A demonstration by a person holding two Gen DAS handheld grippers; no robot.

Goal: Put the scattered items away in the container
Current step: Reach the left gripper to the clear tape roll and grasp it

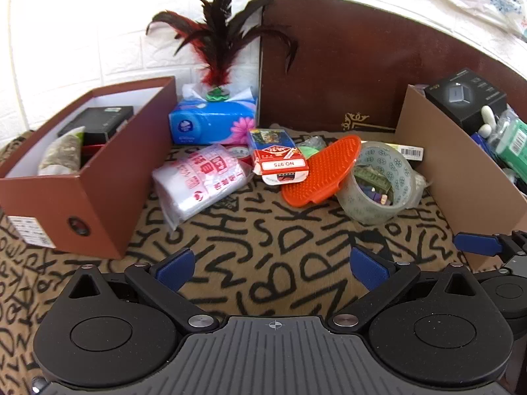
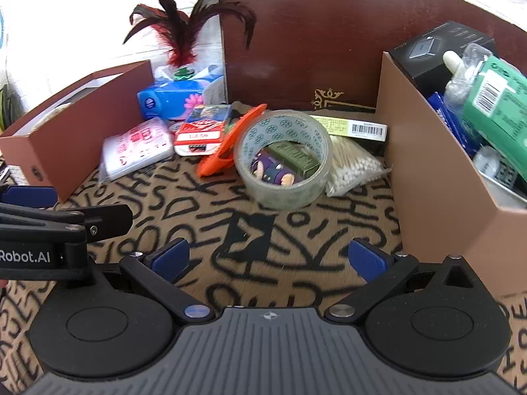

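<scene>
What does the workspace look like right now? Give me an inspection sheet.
Surface: patterned cloth with black letters.
Job's things: tape roll, orange brush, card box, bag of cotton swabs and plastic bag pack lie between two boxes; left box and right box are part-filled.
Clutter: tissue pack with feather toy on top.
Tongs: left tongs open, empty; right tongs open, empty.
Cables: nothing seen.
Surroundings: white wall, dark brown board.
</scene>
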